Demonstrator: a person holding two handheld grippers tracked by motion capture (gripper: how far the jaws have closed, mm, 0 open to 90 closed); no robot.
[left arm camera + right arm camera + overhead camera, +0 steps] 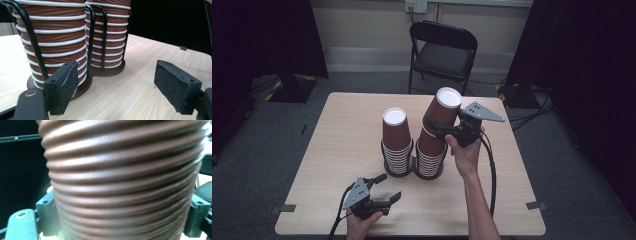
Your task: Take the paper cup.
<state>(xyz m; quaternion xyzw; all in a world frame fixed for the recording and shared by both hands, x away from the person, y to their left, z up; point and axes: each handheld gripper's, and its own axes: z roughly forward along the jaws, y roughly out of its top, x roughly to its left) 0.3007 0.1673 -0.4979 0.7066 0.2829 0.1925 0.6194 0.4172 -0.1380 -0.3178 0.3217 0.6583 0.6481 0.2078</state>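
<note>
Cups [396,135]: reddish-brown, ribbed w/ fine ridges, white rims & white bases. Cup rack [90,37]: black wire, dark brown base. Desk [342,150]: pale wood grain. Tongs [379,187]: black, grey plate on top. Chair [443,50]: black. Floor [257,150]: grey carpet.

2 cup stacks [414,150] block table [337,145] centre; sides free.

Black tools [382,189], grey plates, trailing cables
</note>
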